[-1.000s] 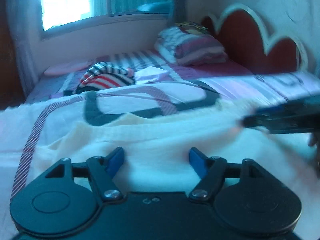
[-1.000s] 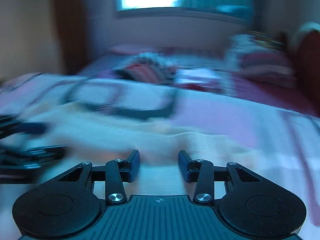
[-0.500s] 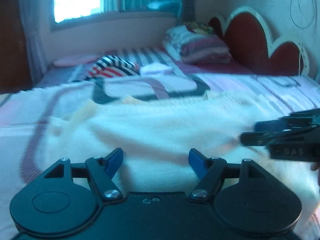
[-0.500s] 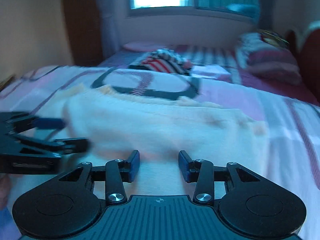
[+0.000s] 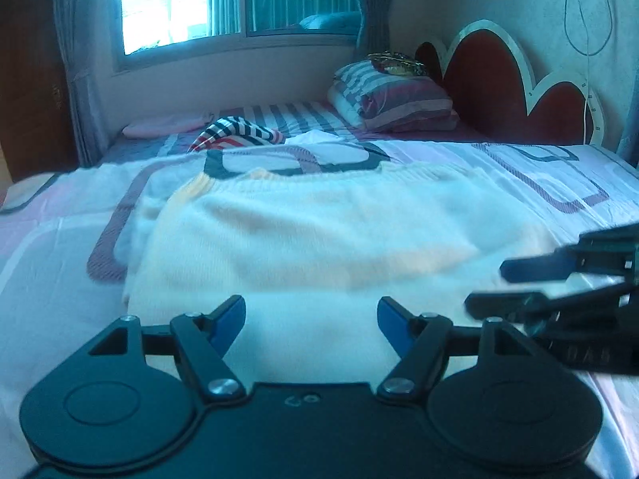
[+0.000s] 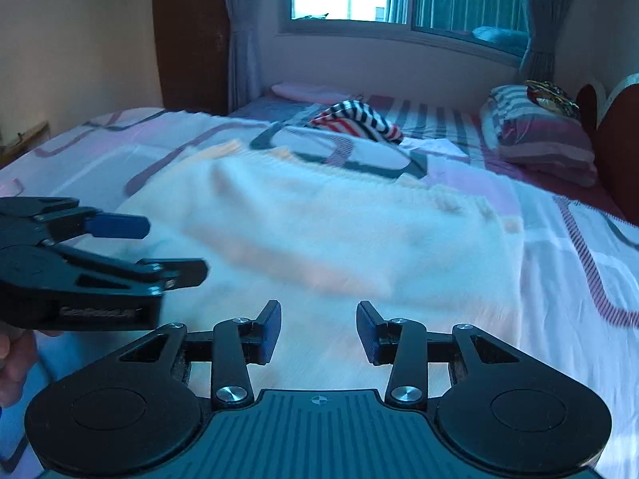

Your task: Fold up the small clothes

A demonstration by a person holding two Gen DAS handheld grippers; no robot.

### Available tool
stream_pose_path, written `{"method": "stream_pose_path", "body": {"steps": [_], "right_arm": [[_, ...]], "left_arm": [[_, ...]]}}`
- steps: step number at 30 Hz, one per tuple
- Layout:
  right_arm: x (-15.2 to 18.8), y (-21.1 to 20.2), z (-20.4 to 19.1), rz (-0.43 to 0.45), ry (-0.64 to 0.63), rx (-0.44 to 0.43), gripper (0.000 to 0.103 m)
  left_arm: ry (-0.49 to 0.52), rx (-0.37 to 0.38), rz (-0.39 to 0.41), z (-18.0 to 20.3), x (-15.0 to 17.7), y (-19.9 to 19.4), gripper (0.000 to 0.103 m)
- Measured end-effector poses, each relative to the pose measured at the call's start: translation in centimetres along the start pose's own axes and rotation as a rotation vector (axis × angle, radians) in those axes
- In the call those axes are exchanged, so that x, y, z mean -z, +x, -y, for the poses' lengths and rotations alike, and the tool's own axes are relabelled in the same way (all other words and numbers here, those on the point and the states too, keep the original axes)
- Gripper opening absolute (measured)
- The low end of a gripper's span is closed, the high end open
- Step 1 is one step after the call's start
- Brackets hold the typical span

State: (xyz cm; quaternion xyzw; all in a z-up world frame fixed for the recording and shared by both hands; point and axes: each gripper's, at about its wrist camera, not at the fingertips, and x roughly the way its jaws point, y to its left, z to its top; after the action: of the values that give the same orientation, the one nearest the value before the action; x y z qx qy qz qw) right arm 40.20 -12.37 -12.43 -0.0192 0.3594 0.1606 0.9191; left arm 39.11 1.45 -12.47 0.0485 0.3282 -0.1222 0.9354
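Your left gripper (image 5: pixel 311 319) stands with jaws wide apart, holding nothing; blue pads (image 5: pixel 227 319) flank bare knit. Your right gripper (image 6: pixel 317 329) is likewise spread, less widely, and holds nothing. No containers are in view.

The sweater (image 5: pixel 319 231) lies flat on the bed (image 5: pixel 48 239), directly ahead at 12 o'clock of both grippers, its near edge passing under the fingertips. In the left wrist view your right gripper (image 5: pixel 503 287) enters at 3 o'clock, over the sweater's right edge. In the right wrist view your left gripper (image 6: pixel 175 247) enters at 9 o'clock, over its left edge.

Against 0.5 s ago: both views are sharper, and the sweater reads flatter and fills more of each view. The opposing gripper sits at much the same side position in each view.

Materials: the sweater is cream, ribbed knit with a fuzzy nap and pale orange trim at the far edge. The bed sheet is smooth, pink and white with dark looped bands. A striped garment (image 6: pixel 355 121) lies crumpled at 12 o'clock beyond it. Striped pillows (image 5: pixel 395 99) stack at 1 o'clock before a scalloped red headboard (image 5: pixel 491 80).
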Motion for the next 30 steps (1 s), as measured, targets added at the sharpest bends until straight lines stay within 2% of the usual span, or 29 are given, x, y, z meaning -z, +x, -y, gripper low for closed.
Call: {"method": "stream_pose_path", "body": {"steps": [4,8,12,15,20,21,22,23,26,30], "right_arm": [[1.6,-0.3,-1.4,-0.024,0.035,-0.027,0.042],[3.0,-0.8,-1.8,-0.040,0.033,-0.019,0.042],[4.3,-2.0,1.2,-0.047,0.096,0.059,0.042],[5.5,-3.5,4.1,-0.057,0.143,0.125,0.041],[5.7,-4.9,5.6,-0.062,0.169,0.120,0.041],[5.5,-5.1,5.5,-0.055,0.174,0.124,0.039],[5.4,-5.5,5.4,-0.039,0.179,0.131,0.028],[5.4,-5.9,5.5,-0.025,0.188,0.124,0.021],[6.1,-4.9,5.8,-0.068,0.194,0.127,0.020],[5.6,-5.7,5.6,-0.035,0.213,0.126,0.020]], "left_arm": [[-0.012,-0.011,-0.037,0.7,1.8,-0.6,0.072],[-0.008,-0.061,-0.052,-0.1,2.9,-1.2,0.072],[-0.058,-0.108,-0.057,-3.1,3.7,-2.3,0.074],[-0.109,-0.114,-0.062,-5.3,4.1,-3.0,0.074],[-0.125,-0.121,-0.083,-5.6,3.8,-3.1,0.073],[-0.126,-0.125,-0.088,-5.5,3.7,-3.1,0.073],[-0.124,-0.129,-0.093,-5.5,3.6,-3.0,0.073],[-0.122,-0.131,-0.097,-5.4,3.5,-2.9,0.073],[-0.118,-0.133,-0.103,-5.4,3.7,-2.6,0.073],[-0.110,-0.136,-0.112,-5.4,3.6,-2.5,0.073]]}}
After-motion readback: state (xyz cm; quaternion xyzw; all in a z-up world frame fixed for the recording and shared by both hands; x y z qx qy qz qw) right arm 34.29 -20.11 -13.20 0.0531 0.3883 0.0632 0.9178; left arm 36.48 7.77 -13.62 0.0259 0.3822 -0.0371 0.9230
